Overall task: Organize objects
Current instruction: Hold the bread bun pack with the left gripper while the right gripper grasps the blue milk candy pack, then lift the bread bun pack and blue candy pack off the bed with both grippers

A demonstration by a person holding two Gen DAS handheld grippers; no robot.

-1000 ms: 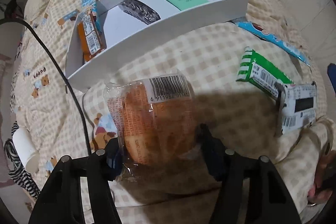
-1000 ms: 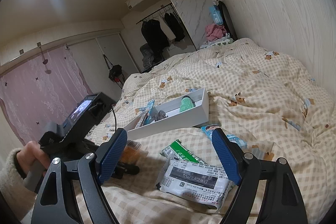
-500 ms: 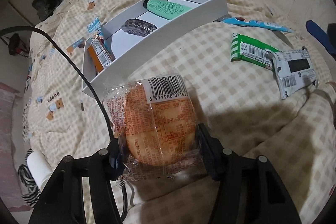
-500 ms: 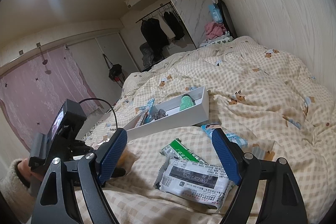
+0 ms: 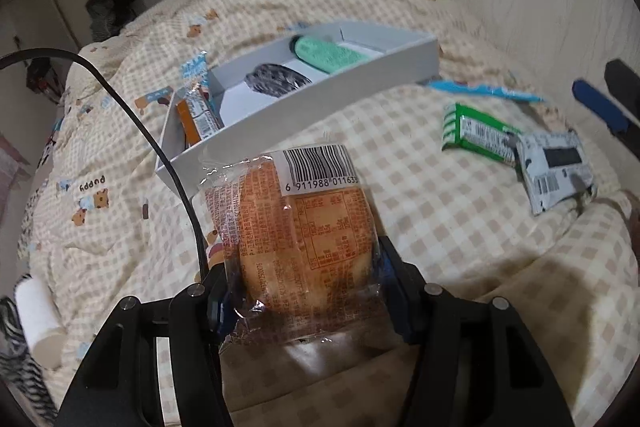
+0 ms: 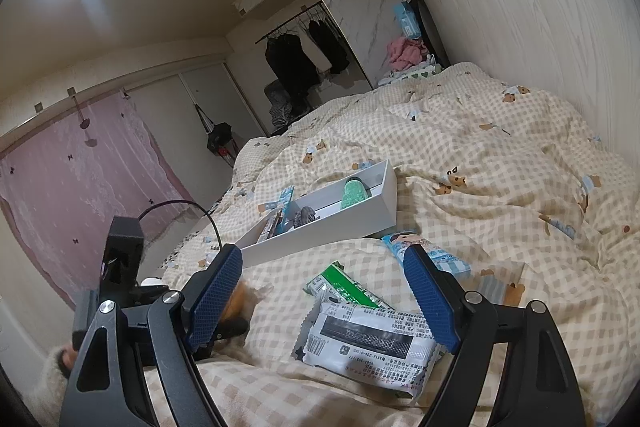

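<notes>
I've got clear, crinkly film on the bun packet (image 5: 296, 227), glossy, catching the light along its creases, a white paper-like barcode label on top; my left gripper (image 5: 304, 291) shows matt black plastic arms with small bright metal screw heads; the quilt (image 5: 440, 207) is soft checked cloth, matt and rumpled; the tray (image 5: 320, 107) looks smooth, matt white card or plastic, I can't tell which; over on my right gripper (image 6: 320, 291), the pads (image 6: 216, 291) are blue with a rough, knurled texture; the white packet (image 6: 368, 343) is shiny printed foil-like wrap; the wall (image 6: 520, 7) has a wood-grain finish.
</notes>
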